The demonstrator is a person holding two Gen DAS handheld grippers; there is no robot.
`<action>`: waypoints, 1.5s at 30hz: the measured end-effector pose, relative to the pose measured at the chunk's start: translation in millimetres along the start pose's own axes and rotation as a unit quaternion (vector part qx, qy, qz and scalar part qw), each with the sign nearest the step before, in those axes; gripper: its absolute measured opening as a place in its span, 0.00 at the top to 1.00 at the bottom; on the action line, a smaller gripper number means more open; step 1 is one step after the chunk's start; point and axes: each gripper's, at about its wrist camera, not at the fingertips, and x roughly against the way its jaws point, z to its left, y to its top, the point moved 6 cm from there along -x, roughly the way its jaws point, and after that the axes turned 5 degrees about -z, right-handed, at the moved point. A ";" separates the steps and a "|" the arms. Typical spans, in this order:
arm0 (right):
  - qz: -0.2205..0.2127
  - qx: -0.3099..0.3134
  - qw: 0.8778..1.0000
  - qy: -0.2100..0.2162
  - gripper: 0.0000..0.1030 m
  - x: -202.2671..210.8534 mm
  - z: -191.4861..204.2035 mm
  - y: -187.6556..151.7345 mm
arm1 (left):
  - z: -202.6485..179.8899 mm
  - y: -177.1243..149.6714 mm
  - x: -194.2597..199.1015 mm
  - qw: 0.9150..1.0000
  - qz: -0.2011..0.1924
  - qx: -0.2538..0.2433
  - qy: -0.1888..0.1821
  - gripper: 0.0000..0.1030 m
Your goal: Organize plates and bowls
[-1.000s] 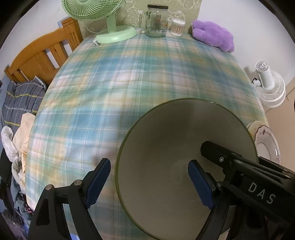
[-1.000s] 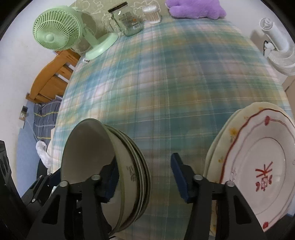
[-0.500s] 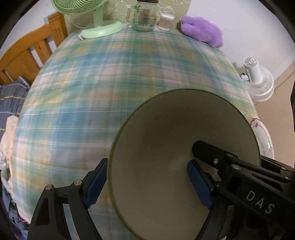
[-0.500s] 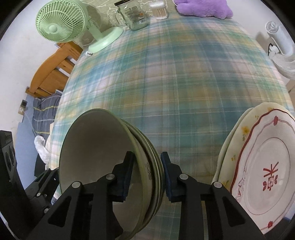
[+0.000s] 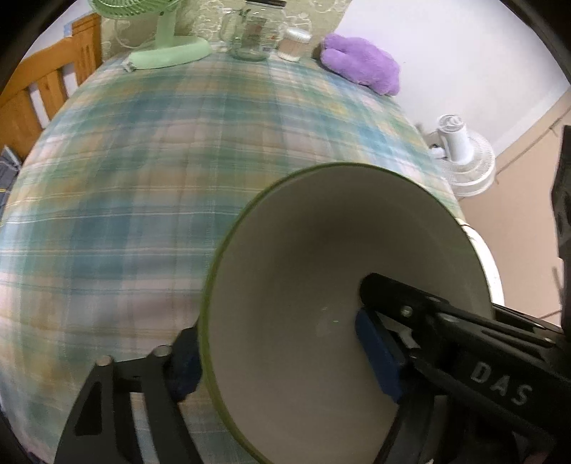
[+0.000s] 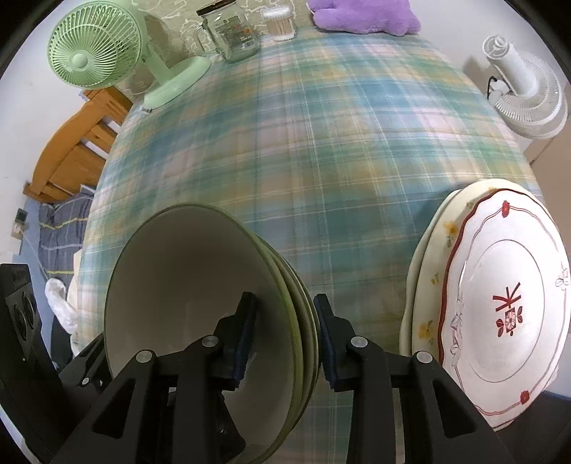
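Note:
A stack of cream bowls with green rims is tilted above the plaid tablecloth. My right gripper is shut on the stack's right rim, one finger inside the top bowl, one outside. In the left wrist view the top bowl fills the lower right. My left gripper has one finger outside the bowl's left rim and one inside; whether it clamps the rim is unclear. A stack of plates, topped by a white plate with a red rim, lies at the table's right edge.
At the table's far edge stand a green desk fan, a glass mug jar, a cotton swab container and a purple plush. A wooden chair is left of the table, a white floor fan right.
My right gripper closed on the rim of the bowl stack. My left gripper's left finger moved in against the bowl's outer wall. The bowls tilted and shifted slightly.

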 end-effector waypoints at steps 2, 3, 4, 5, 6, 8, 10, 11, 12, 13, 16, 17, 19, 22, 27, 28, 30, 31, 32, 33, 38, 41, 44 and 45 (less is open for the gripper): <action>-0.002 0.000 1.000 -0.005 0.65 0.1 0.8 -0.1 | -1.2 0.5 0.8 1.000 0.001 -0.002 -0.004 0.33; -0.003 -0.001 1.000 -0.006 0.65 0.2 0.7 -0.1 | -1.5 0.6 1.2 1.000 0.002 -0.002 -0.006 0.33; -0.004 -0.001 1.000 -0.008 0.65 0.4 1.0 -0.3 | -1.6 0.2 1.8 1.000 0.002 0.000 -0.006 0.33; -0.004 -0.001 1.000 -0.011 0.65 0.6 2.0 -0.1 | -1.2 0.1 2.5 1.000 0.004 0.000 -0.005 0.33; -0.004 0.000 1.000 -0.014 0.65 0.9 2.9 0.0 | -1.0 0.2 2.9 1.000 0.006 0.000 -0.005 0.33; -0.004 -0.003 1.000 -0.015 0.64 1.5 3.5 -0.4 | -1.2 -0.3 4.0 1.000 0.010 0.000 -0.006 0.33; -0.001 -0.006 1.000 -0.017 0.64 2.6 3.8 -1.8 | -1.1 -2.3 6.2 1.000 0.016 0.001 -0.006 0.33; 0.000 -0.008 1.000 -0.017 0.64 3.3 4.1 -2.9 | -1.2 -3.5 7.1 1.000 0.019 0.001 -0.006 0.33; 0.002 -0.010 1.000 -0.018 0.64 4.4 4.2 -4.3 | -1.8 -4.6 9.2 1.000 0.021 0.000 -0.006 0.33; 0.002 -0.012 1.000 -0.019 0.64 5.7 4.3 -5.3 | -2.4 -5.0 11.1 1.000 0.021 -0.003 -0.006 0.33; -0.005 -0.018 1.000 -0.021 0.64 13.0 5.9 -6.5 | -3.7 -4.5 17.7 1.000 0.016 -0.014 -0.009 0.33; -0.008 -0.020 1.000 -0.021 0.64 15.7 6.6 -6.8 | -4.9 -4.0 19.4 1.000 0.015 -0.018 -0.010 0.33; -0.015 -0.027 0.999 -0.024 0.64 22.3 7.4 -7.7 | -8.7 -2.1 26.2 0.999 0.012 -0.029 -0.013 0.33; -0.027 -0.038 0.999 -0.028 0.64 35.3 8.4 -8.9 | -13.2 -0.2 35.0 0.999 0.009 -0.038 -0.017 0.33; -0.041 -0.043 0.998 -0.033 0.64 54.9 11.3 -8.5 | -19.5 4.0 50.5 0.999 0.001 -0.048 -0.020 0.33; -0.044 -0.043 0.998 -0.033 0.64 57.5 12.0 -8.2 | -19.8 5.4 52.7 0.999 -0.002 -0.050 -0.020 0.33; -0.051 -0.042 0.997 -0.029 0.64 63.4 13.5 -6.9 | -21.8 7.8 56.1 0.998 -0.009 -0.053 -0.016 0.33; -0.054 -0.042 0.997 -0.027 0.64 65.7 13.9 -6.5 | -22.9 9.0 57.7 0.998 -0.013 -0.055 -0.015 0.33; -0.059 -0.041 0.997 -0.025 0.64 68.4 14.1 -6.1 | -24.3 10.1 58.8 0.998 -0.016 -0.057 -0.012 0.33; -0.062 -0.040 0.997 -0.023 0.64 70.3 13.9 -5.7 | -25.7 11.0 58.8 0.998 -0.018 -0.058 -0.011 0.33; -0.072 -0.034 0.997 -0.011 0.64 76.2 7.5 -0.8 | -37.0 14.8 59.6 0.998 -0.030 -0.058 0.001 0.33; -0.075 -0.029 0.997 -0.005 0.64 80.7 -1.0 3.6 | -47.5 17.1 59.2 0.998 -0.035 -0.057 0.007 0.33; -0.077 -0.023 0.997 -0.001 0.64 85.5 -11.0 7.4 | -57.4 18.5 58.2 0.998 -0.038 -0.052 0.011 0.33; -0.076 -0.022 0.997 0.000 0.64 86.4 -13.9 8.8 | -60.8 18.1 57.7 0.998 -0.039 -0.050 0.013 0.33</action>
